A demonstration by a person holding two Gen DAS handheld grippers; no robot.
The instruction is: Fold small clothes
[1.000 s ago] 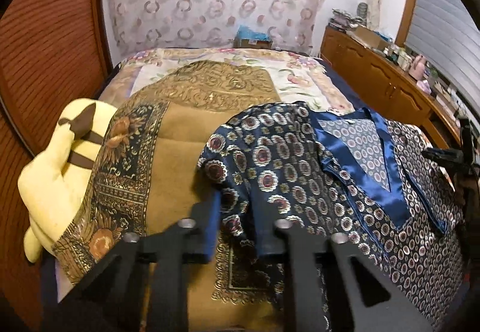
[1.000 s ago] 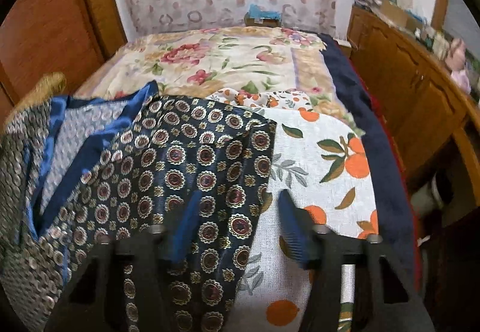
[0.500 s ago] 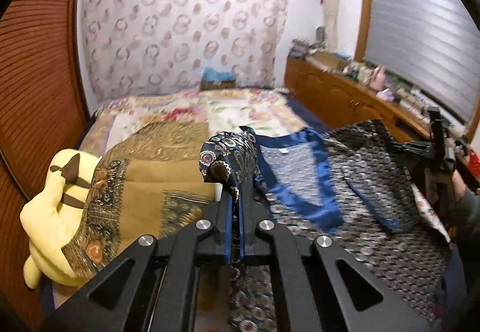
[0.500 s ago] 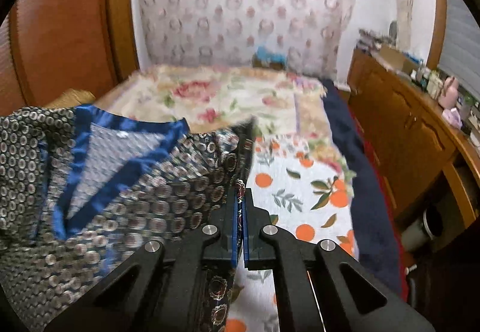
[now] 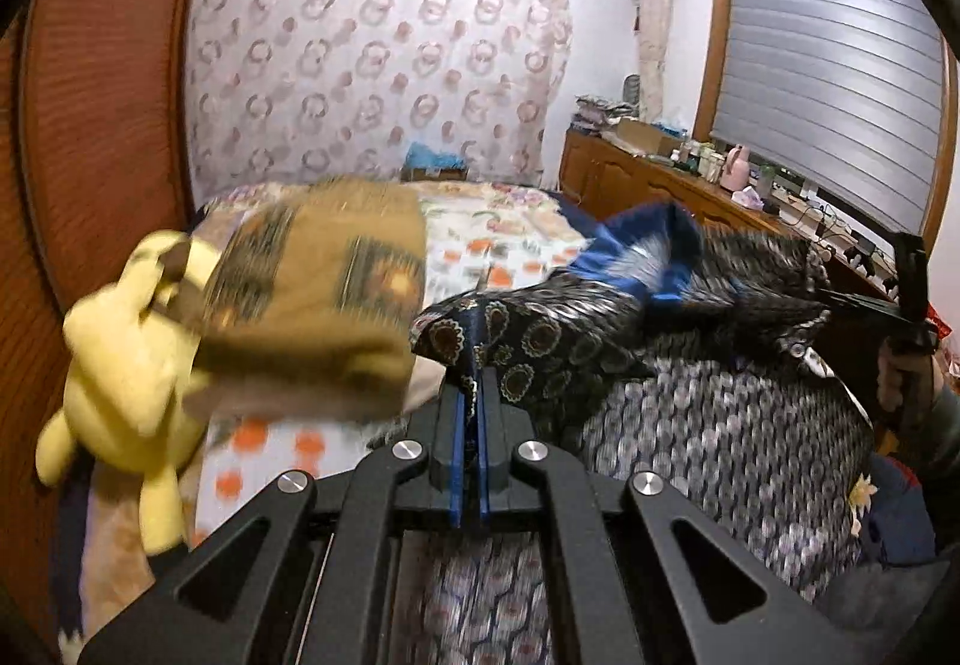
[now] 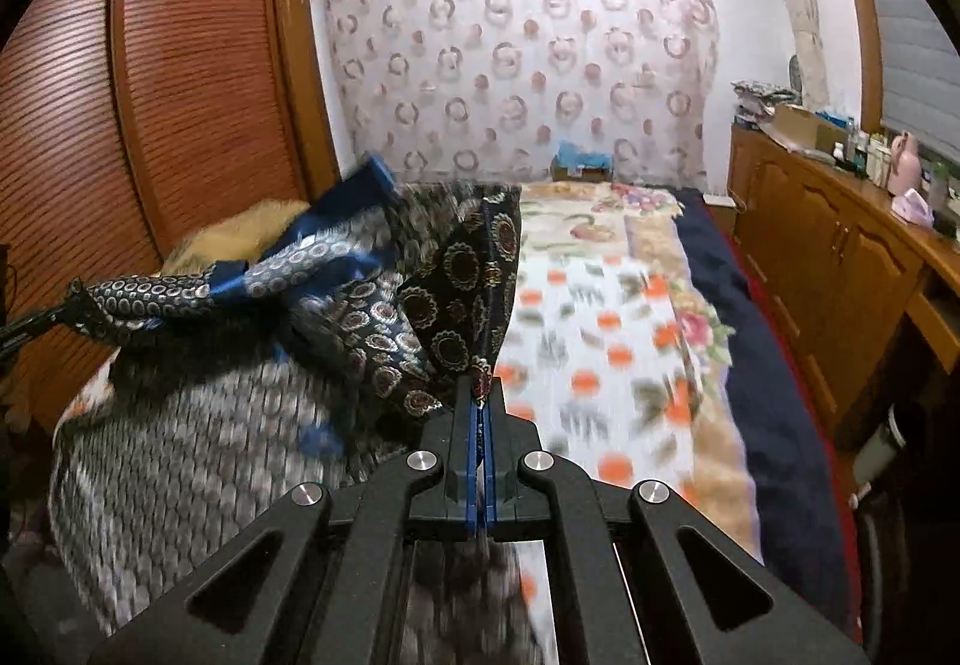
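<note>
A dark blue patterned garment (image 5: 708, 401) with a bright blue satin collar (image 5: 648, 251) hangs lifted over the bed. My left gripper (image 5: 471, 377) is shut on its left shoulder corner. My right gripper (image 6: 480, 395) is shut on the other shoulder corner of the garment (image 6: 384, 317). The cloth stretches between the two grippers and its lower part drapes down, blurred. The right gripper (image 5: 906, 317) shows at the far right of the left wrist view; the left gripper (image 6: 54, 314) shows at the left edge of the right wrist view.
A folded tan patterned blanket (image 5: 312, 305) and a yellow plush toy (image 5: 120, 371) lie at the bed's left. The bed (image 6: 606, 341) has an orange-print sheet. A wooden wardrobe (image 6: 150, 83) stands left, a wooden cabinet (image 6: 840, 257) right.
Both grippers closed on the garment's shoulders and have lifted it off the bed. The views now tilt up toward the far wall.
</note>
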